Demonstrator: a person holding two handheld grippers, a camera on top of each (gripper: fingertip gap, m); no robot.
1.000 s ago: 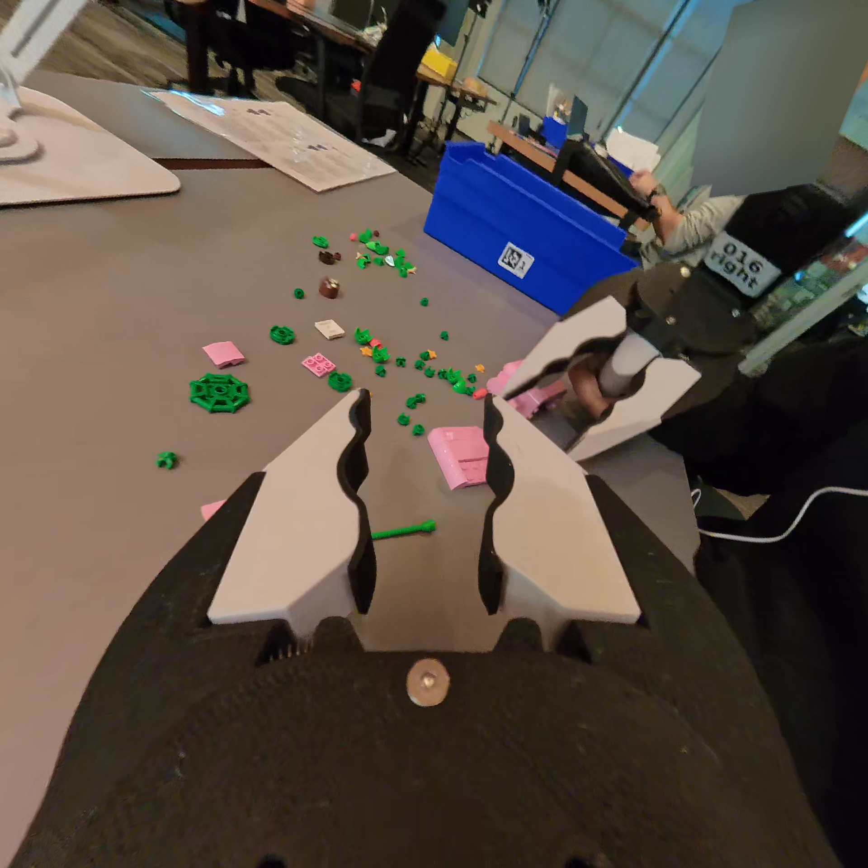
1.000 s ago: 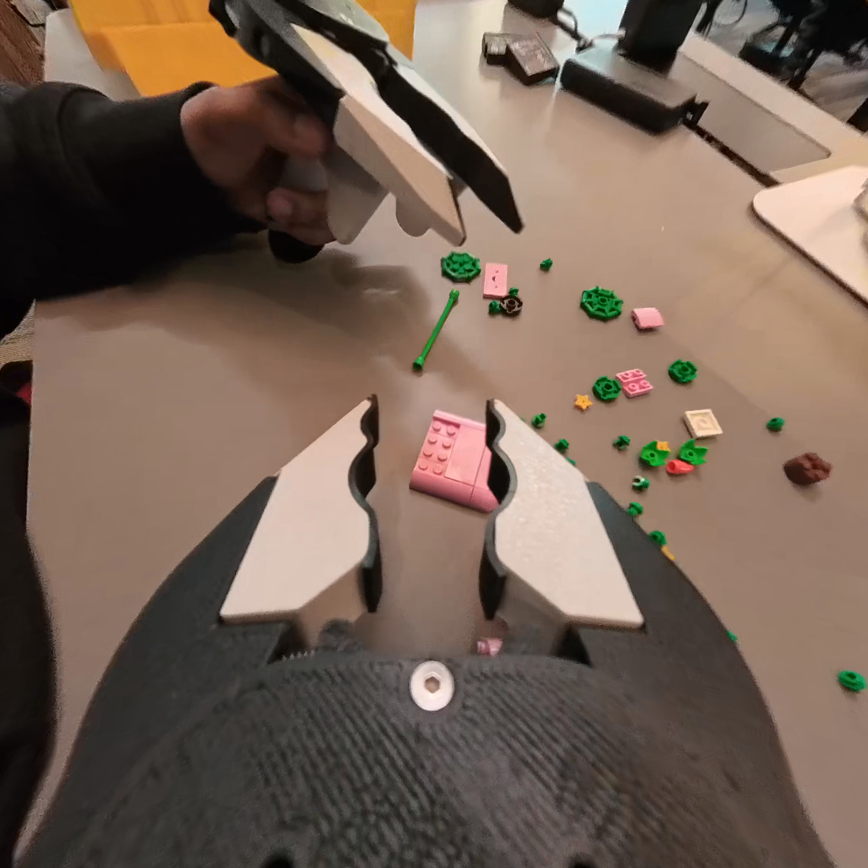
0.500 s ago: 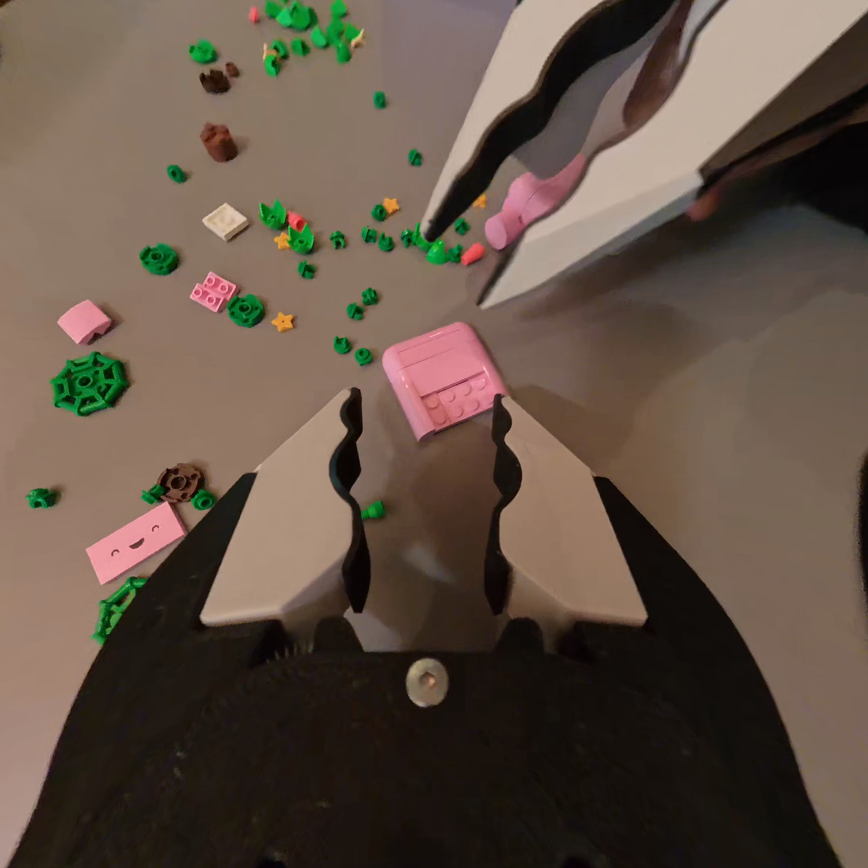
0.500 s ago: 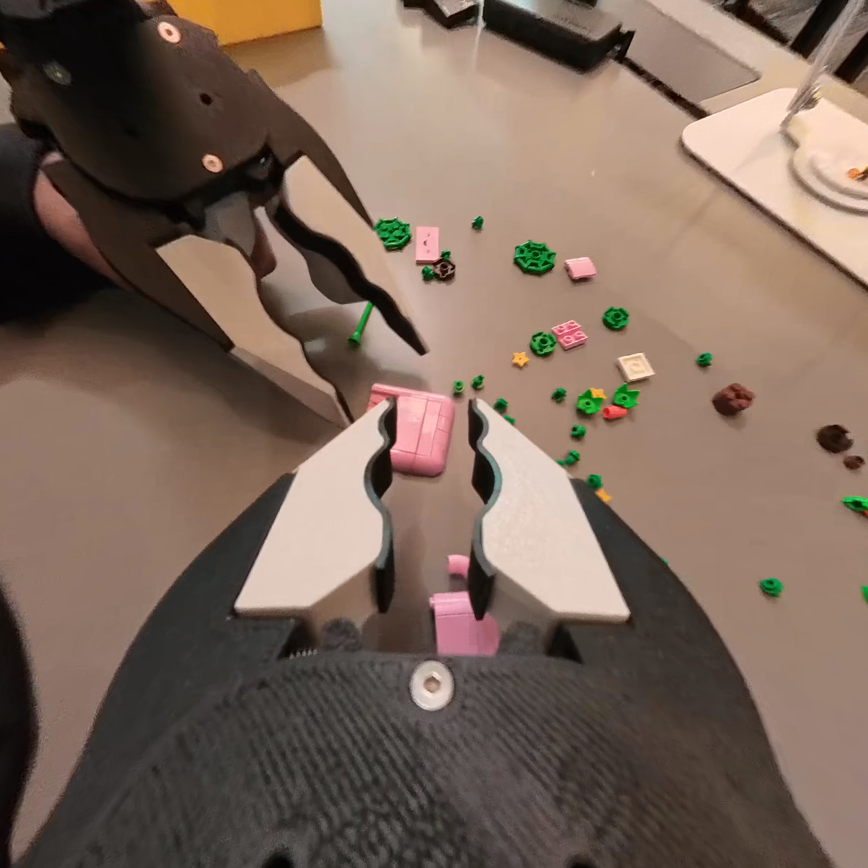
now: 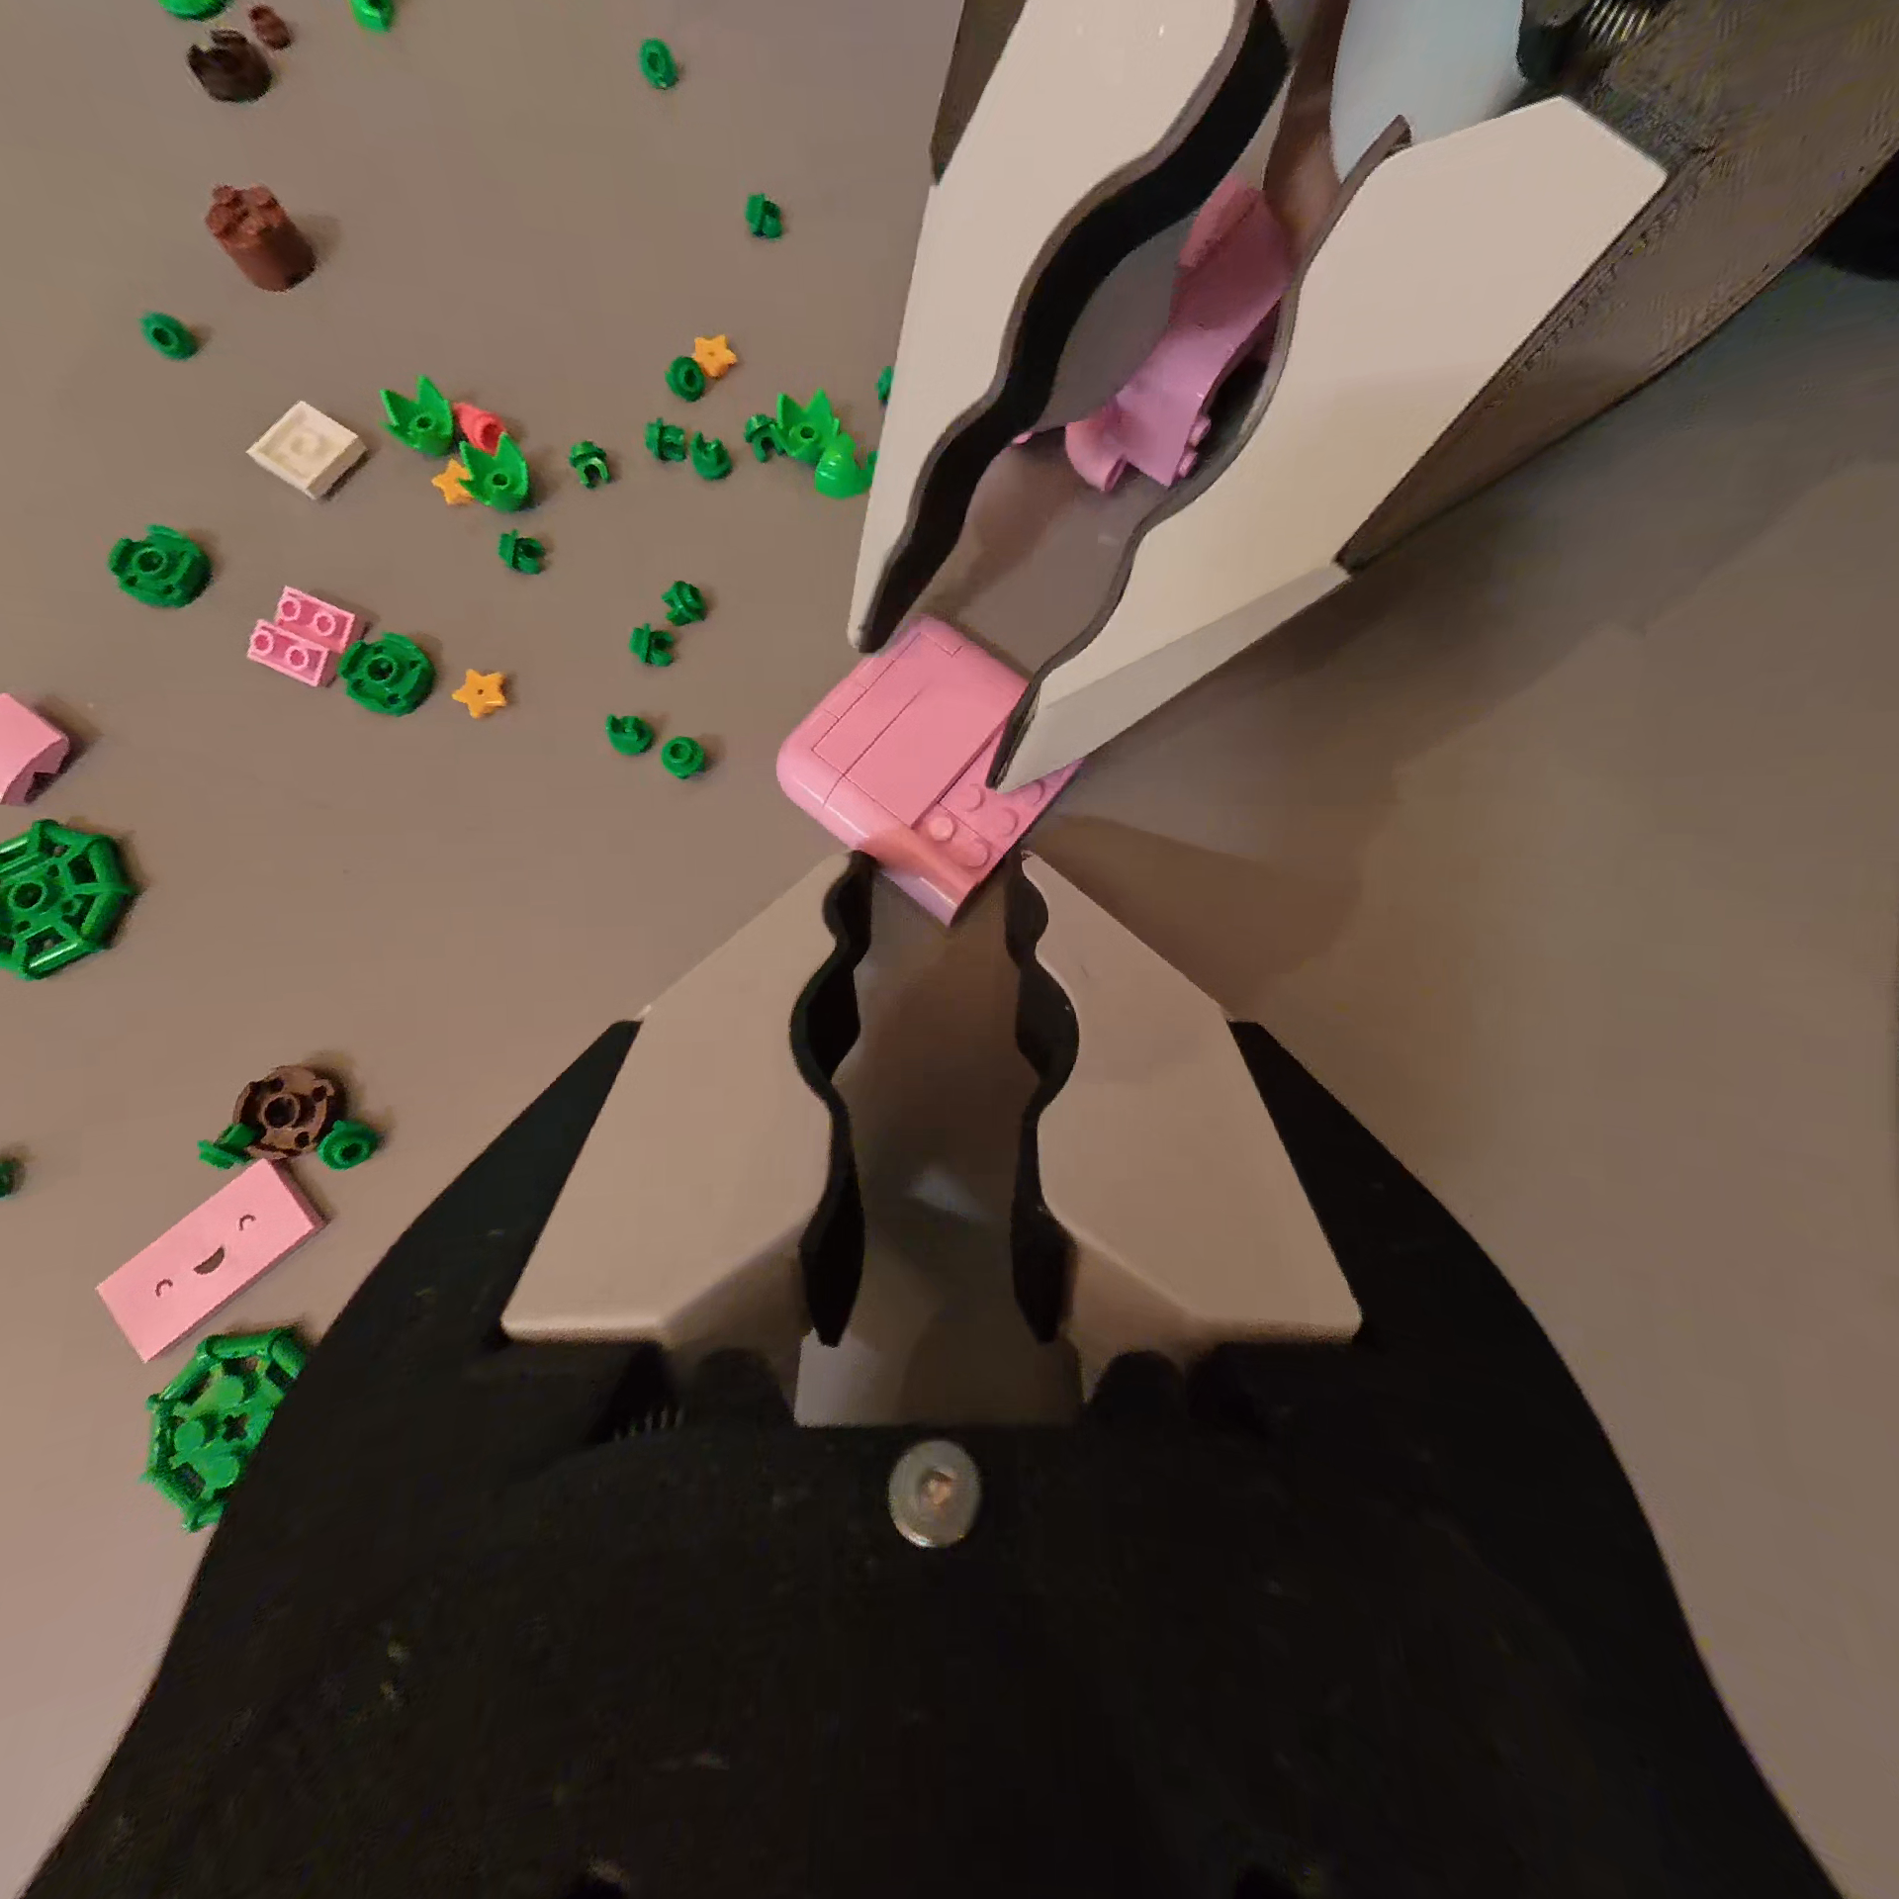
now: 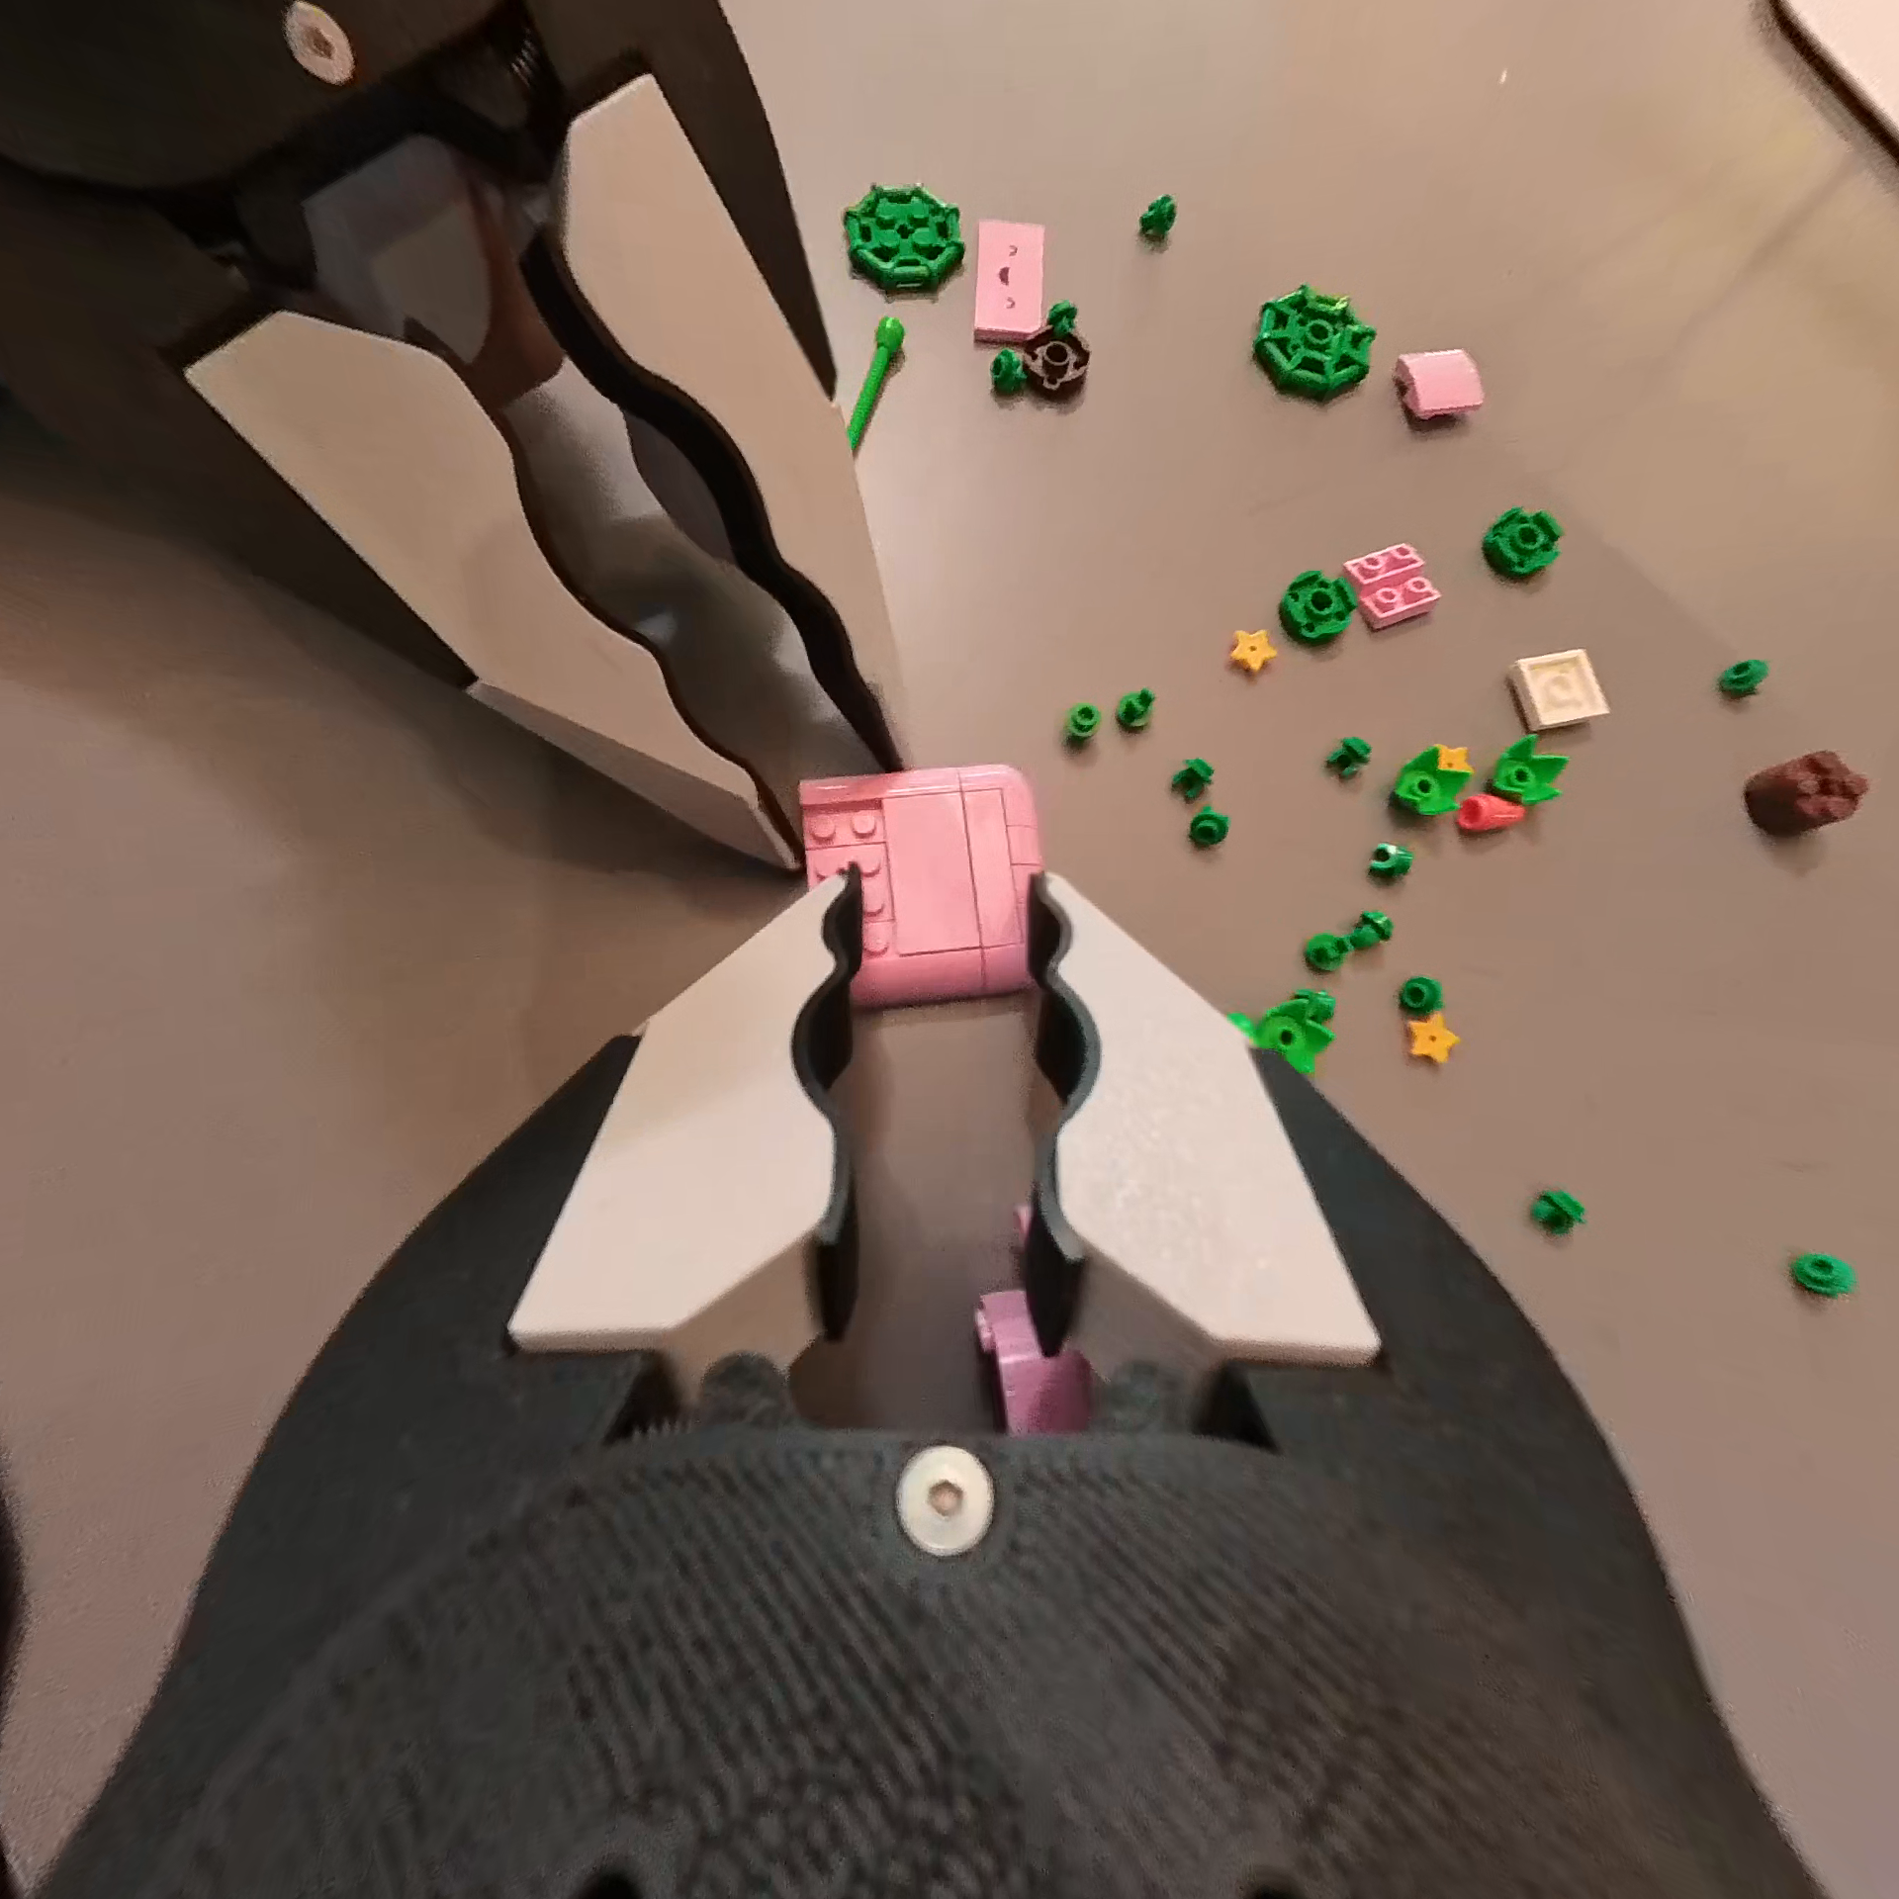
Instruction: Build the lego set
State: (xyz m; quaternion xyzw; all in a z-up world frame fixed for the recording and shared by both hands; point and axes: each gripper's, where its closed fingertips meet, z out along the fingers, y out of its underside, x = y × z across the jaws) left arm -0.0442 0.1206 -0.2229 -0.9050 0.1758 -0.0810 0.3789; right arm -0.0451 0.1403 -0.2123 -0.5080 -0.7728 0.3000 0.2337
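A matte grey table (image 5: 1541, 925) is strewn with small glossy plastic pieces. In the left wrist view, at 9 o'clock, a green spoked wheel-like round piece (image 5: 57, 899) is seen; at 8 o'clock a flat pink tile printed with a smiling face (image 5: 211, 1259) lies beside a brown round stud plate (image 5: 286, 1112). Toward 10 o'clock a white square tile (image 5: 306, 448) and a brown ridged cylinder (image 5: 259, 236) are found among green leaf bits.

At centre, the pink rounded-corner assembly (image 5: 904, 760), smooth on top with a strip of exposed studs, rests on the table. The left gripper (image 5: 935, 873), with pale flat fingers lined with wavy black pads, is held partly open just at the assembly's near edge; nothing is gripped. From 1 o'clock the right gripper (image 5: 940, 709) is brought down, its fingers partly spread astride the assembly, whether clamped cannot be told. Deep between its fingers a small lilac lego piece (image 5: 1202, 339) is lodged.
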